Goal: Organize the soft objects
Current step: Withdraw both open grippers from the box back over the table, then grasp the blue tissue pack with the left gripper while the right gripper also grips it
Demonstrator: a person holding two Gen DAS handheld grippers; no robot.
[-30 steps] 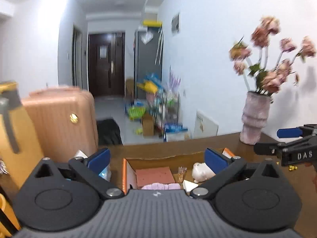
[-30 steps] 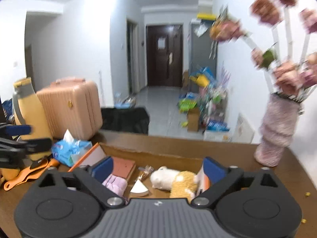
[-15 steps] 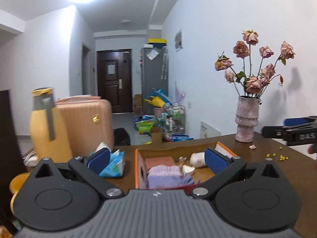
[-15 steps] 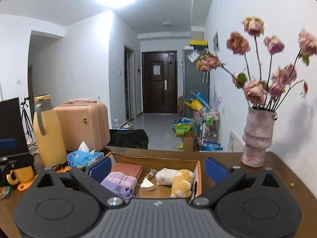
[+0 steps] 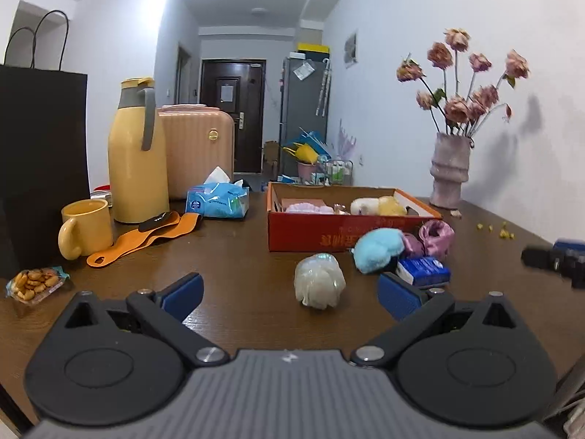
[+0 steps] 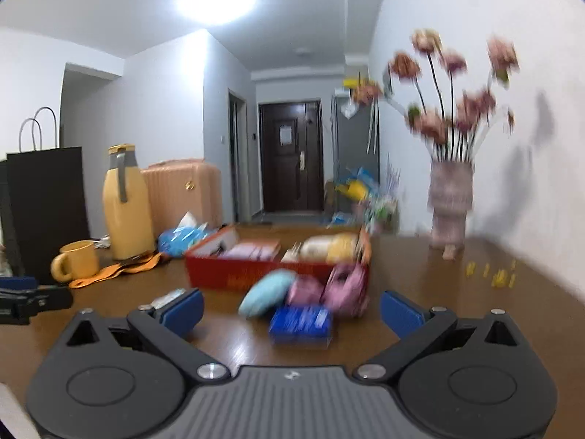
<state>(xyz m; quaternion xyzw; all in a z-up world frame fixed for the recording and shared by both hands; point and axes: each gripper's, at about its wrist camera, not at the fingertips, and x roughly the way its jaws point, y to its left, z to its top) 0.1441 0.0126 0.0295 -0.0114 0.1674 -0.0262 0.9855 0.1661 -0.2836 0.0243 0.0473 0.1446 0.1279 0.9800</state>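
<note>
An orange-red cardboard box (image 5: 340, 236) stands mid-table and holds a lilac cloth (image 5: 305, 207) and a white and yellow plush (image 5: 378, 205). In front of it lie a cream pompom (image 5: 319, 281), a light blue plush (image 5: 378, 250), a pink satin scrunchie (image 5: 433, 236) and a blue tissue pack (image 5: 422, 270). My left gripper (image 5: 289, 294) is open and empty, just short of the pompom. My right gripper (image 6: 292, 312) is open and empty, near the blue pack (image 6: 301, 325), blue plush (image 6: 267, 292) and scrunchie (image 6: 345, 289); that view is blurred.
On the left stand a yellow mug (image 5: 86, 228), a yellow thermos (image 5: 137, 153), orange straps (image 5: 146, 232), a blue tissue packet (image 5: 217, 201), a snack bag (image 5: 34, 281) and a black paper bag (image 5: 40, 153). A vase of dried roses (image 5: 449, 172) stands back right.
Both grippers have pulled back from over the box and dropped low to the table. The loose soft items in front of the box have come into view.
</note>
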